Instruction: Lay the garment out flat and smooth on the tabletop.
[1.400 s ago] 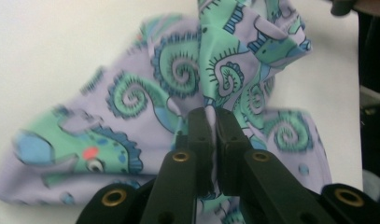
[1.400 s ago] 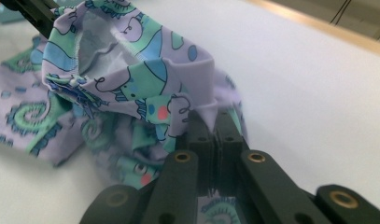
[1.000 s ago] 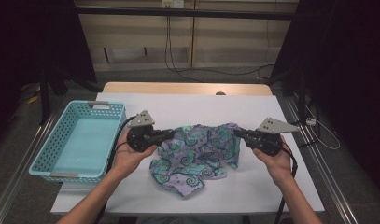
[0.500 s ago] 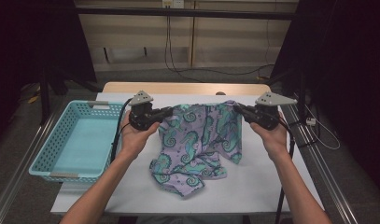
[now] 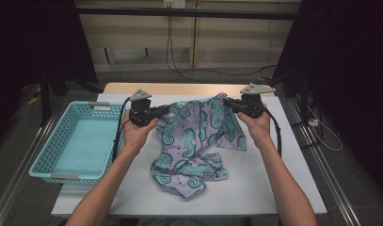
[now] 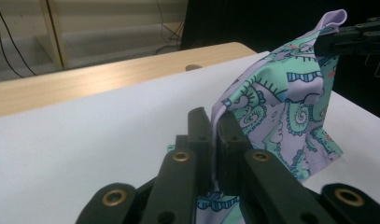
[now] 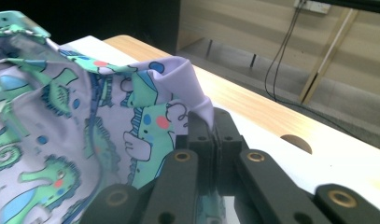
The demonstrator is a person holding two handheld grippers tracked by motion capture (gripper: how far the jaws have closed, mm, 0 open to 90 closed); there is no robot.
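A lilac cloth (image 5: 198,136) printed with teal seahorses hangs between my two grippers above the white table top (image 5: 255,188); its lower part lies crumpled on the table. My left gripper (image 5: 164,111) is shut on the cloth's left top corner, and the cloth's edge (image 6: 253,112) runs pinched between the black jaws (image 6: 214,135). My right gripper (image 5: 227,101) is shut on the right top corner, where a lilac fold (image 7: 178,88) sticks up out of its closed jaws (image 7: 214,135). The right gripper (image 6: 351,39) also appears far off in the left gripper view, clamping the cloth's tip.
A light blue perforated basket (image 5: 50,157) stands at the table's left side, with nothing in it. A wooden strip (image 5: 179,88) borders the table's far edge. Cables trail from both grippers and across the floor behind.
Both grippers have moved away from me toward the far side and spread apart, lifting the cloth's top edge and stretching it out from a crumpled heap.
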